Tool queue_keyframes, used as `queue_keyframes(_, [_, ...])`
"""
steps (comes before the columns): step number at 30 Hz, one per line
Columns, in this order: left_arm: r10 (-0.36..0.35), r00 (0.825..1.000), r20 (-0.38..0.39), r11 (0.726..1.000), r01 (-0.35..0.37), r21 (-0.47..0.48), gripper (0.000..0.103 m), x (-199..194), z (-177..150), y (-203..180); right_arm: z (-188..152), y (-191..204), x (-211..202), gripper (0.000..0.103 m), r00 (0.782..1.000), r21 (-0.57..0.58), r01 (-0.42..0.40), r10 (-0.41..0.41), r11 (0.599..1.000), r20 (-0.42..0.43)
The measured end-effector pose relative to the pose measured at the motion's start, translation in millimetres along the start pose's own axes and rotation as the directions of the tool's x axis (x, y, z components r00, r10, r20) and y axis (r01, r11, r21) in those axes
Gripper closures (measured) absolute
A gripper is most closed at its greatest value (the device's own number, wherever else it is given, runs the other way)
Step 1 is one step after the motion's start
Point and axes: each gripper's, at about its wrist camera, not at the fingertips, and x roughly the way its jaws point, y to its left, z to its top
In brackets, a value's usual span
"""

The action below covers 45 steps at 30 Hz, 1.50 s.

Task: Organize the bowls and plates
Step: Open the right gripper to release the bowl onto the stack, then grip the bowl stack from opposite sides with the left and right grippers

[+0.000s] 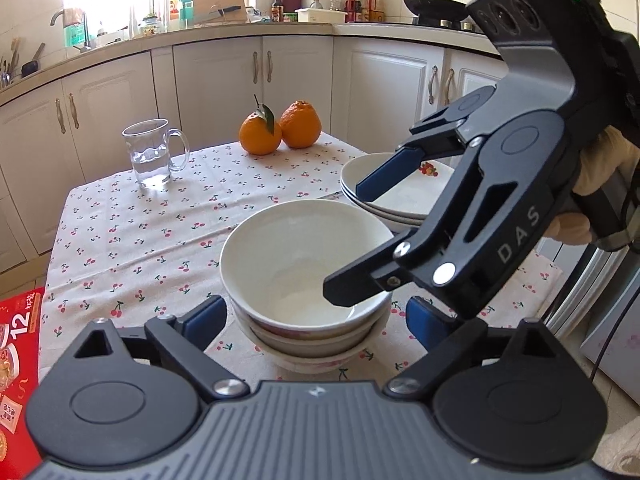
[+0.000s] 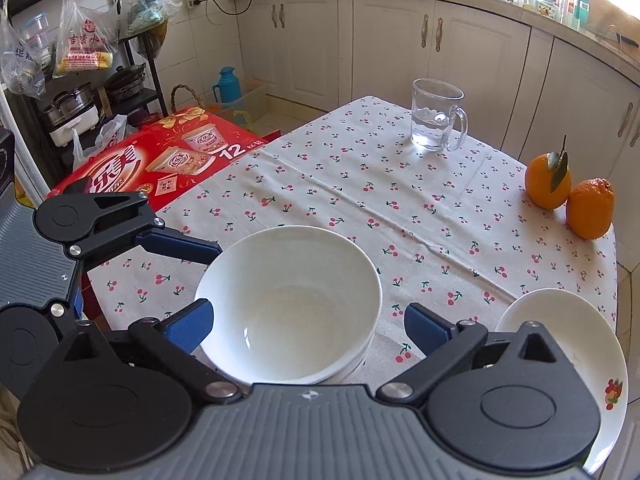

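Flanking the bowl stack (image 1: 308,276), both grippers' fingers (image 1: 204,316) gape clear.

Three white ceramic bowls (image 1: 308,280) sit nested in one stack; about three white shallow plates (image 1: 394,196) are stacked. Two oranges (image 1: 280,128), one clear glass mug (image 1: 154,152), one red carton (image 2: 160,152).

glass mug (image 2: 437,120): i see it near the table's far edge, some water inside
oranges (image 2: 568,204): two, touching, at a far corner
red carton (image 2: 160,156): beside the table
tablecloth (image 2: 360,208): cherry print
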Motion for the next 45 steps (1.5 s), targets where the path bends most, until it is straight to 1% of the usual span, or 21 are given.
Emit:
queue_keyframes(4, [0.000,1.000,-0.009,0.999,0.001,0.050,0.007,-7.4,-3.1,-1.4,-5.7,5.8,-5.7,0.000,1.000,-0.027,0.014,-0.014,1.000,-0.001])
queue_keyframes(10, [-0.054,0.997,-0.054,0.995,0.058,0.082,0.007,-12.0,-6.2,8.7,-19.4,18.0,-18.5,0.000,0.999,-0.100,0.041,-0.040,0.994,0.003])
queue_keyframes(14, [-0.061,0.994,-0.090,0.991,0.071,0.117,0.007,-3.2,-10.4,19.1,-32.5,25.3,-20.9,0.000,0.999,-0.177,0.053,-0.053,0.983,0.003])
queue_keyframes(17, [-0.071,0.990,-0.125,0.982,0.091,0.164,0.007,10.4,-13.3,25.4,-44.6,26.5,-12.7,0.000,0.998,-0.219,0.044,-0.050,0.975,-0.025])
queue_keyframes(20, [-0.100,0.983,-0.154,0.967,0.132,0.218,0.007,25.4,-14.8,30.2,-52.7,24.6,1.7,0.000,0.997,-0.249,0.037,-0.051,0.968,-0.053])
queue_keyframes(22, [-0.128,0.975,-0.181,0.955,0.171,0.243,0.008,35.9,-13.4,33.6,-54.4,21.5,10.8,0.000,0.997,-0.264,0.031,-0.049,0.964,-0.063])
queue_keyframes(25, [-0.165,0.966,-0.198,0.934,0.218,0.284,0.009,46.0,-9.6,36.7,-52.5,14.4,21.8,0.001,0.997,-0.271,0.003,-0.023,0.962,-0.070])
queue_keyframes(30, [-0.238,0.943,-0.232,0.885,0.309,0.347,0.011,57.4,-5.6,39.8,-46.0,5.1,34.0,0.007,0.996,-0.291,-0.045,0.021,0.956,-0.086])
queue_keyframes(33, [-0.266,0.932,-0.248,0.866,0.344,0.362,0.015,61.9,-3.3,43.4,-43.9,1.1,37.4,0.011,0.993,-0.298,-0.086,0.059,0.951,-0.100])
queue_keyframes(37, [-0.290,0.921,-0.259,0.849,0.373,0.374,0.015,64.6,-1.7,44.8,-41.4,-1.8,40.5,0.014,0.990,-0.309,-0.118,0.089,0.944,-0.107])
queue_keyframes(39, [-0.301,0.917,-0.262,0.842,0.385,0.379,0.018,63.0,-1.6,45.2,-40.5,-3.5,41.7,0.016,0.988,-0.307,-0.136,0.106,0.942,-0.111])
queue_keyframes(42, [-0.310,0.914,-0.263,0.833,0.395,0.388,0.021,61.5,-1.0,44.8,-39.3,-4.7,42.8,0.018,0.986,-0.308,-0.156,0.126,0.939,-0.113])
queue_keyframes(45, [-0.311,0.913,-0.264,0.832,0.396,0.388,0.021,60.5,-0.6,44.5,-38.9,-5.7,43.0,0.018,0.984,-0.307,-0.164,0.134,0.938,-0.115])
